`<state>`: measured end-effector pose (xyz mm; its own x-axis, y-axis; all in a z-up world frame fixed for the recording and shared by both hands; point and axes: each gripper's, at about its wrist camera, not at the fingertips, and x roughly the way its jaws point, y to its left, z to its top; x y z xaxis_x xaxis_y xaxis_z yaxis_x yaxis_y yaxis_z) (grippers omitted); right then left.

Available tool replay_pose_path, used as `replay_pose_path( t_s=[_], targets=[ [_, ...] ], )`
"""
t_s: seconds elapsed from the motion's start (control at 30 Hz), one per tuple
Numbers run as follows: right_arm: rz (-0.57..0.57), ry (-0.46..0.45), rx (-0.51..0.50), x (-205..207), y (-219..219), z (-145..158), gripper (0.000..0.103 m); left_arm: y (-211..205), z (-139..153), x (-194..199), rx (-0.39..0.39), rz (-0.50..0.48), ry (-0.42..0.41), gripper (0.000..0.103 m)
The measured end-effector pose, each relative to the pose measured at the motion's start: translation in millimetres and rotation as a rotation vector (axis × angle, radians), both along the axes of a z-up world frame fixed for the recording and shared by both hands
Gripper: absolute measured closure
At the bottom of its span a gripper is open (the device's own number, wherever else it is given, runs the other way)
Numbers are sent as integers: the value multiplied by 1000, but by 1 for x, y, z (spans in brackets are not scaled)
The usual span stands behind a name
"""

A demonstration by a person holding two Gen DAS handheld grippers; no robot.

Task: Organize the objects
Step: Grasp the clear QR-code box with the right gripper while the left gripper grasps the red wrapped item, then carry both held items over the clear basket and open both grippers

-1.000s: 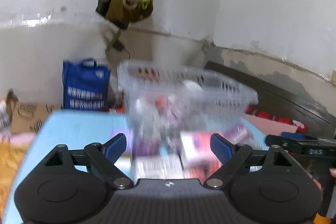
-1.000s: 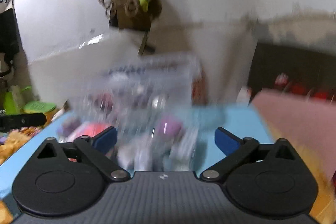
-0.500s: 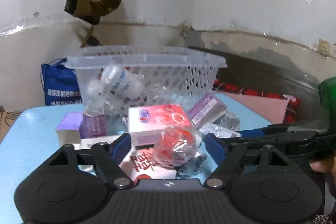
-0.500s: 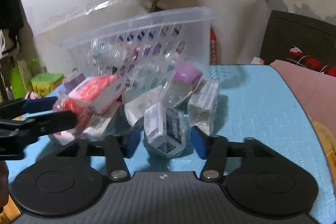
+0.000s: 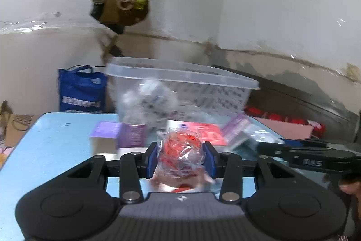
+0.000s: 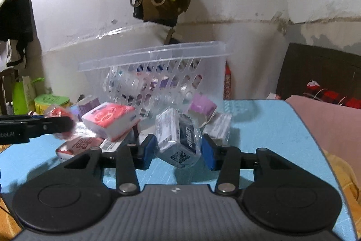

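On the light-blue table (image 6: 266, 128), a pile of small packets lies in front of a clear slotted plastic basket (image 6: 158, 64) that already holds several items. The left gripper (image 5: 180, 158) is closing, its blue pads pressing both sides of a red ball wrapped in crinkled clear plastic (image 5: 181, 150). The right gripper (image 6: 178, 150) is clamped on a clear-wrapped white and dark box with a printed code (image 6: 178, 139). A pink and white tissue pack (image 6: 110, 120) rests on the pile just beside it.

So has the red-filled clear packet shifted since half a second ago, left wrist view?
Yes. The red packet now sits between the closing left hand-held gripper pads, lower against the basket.
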<state>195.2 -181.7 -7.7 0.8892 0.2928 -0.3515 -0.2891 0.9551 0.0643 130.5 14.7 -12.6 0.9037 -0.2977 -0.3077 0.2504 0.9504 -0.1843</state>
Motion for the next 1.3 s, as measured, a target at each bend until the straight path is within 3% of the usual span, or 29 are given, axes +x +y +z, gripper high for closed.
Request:
replay_pose_path(
  t_s=[0.23,0.53,0.93,1.03,1.13,1.2,1.3],
  targets=[
    [-24,-95,2,-9,-1,3,55,19,-8,-13,-56,51,-4,57],
    [-40,-101,8,-9,0,3,55,30,-19,-22,-117,72,8,57],
    [-64,-131,19,-15,-3,11,55,31,-15,-24,-114,65,-8,57],
    [-44,-175,33,-22,-2,30,55,35,2,-20,-107,48,-39,57],
    [-9,-233,36,-16,5,64,55,34,39,-1,-85,17,-98,57],
    [13,-263,39,0,11,87,55,30,70,22,-81,1,-132,57],
    [34,-235,24,54,18,119,55,20,112,75,-77,-30,-100,57]
  ],
)
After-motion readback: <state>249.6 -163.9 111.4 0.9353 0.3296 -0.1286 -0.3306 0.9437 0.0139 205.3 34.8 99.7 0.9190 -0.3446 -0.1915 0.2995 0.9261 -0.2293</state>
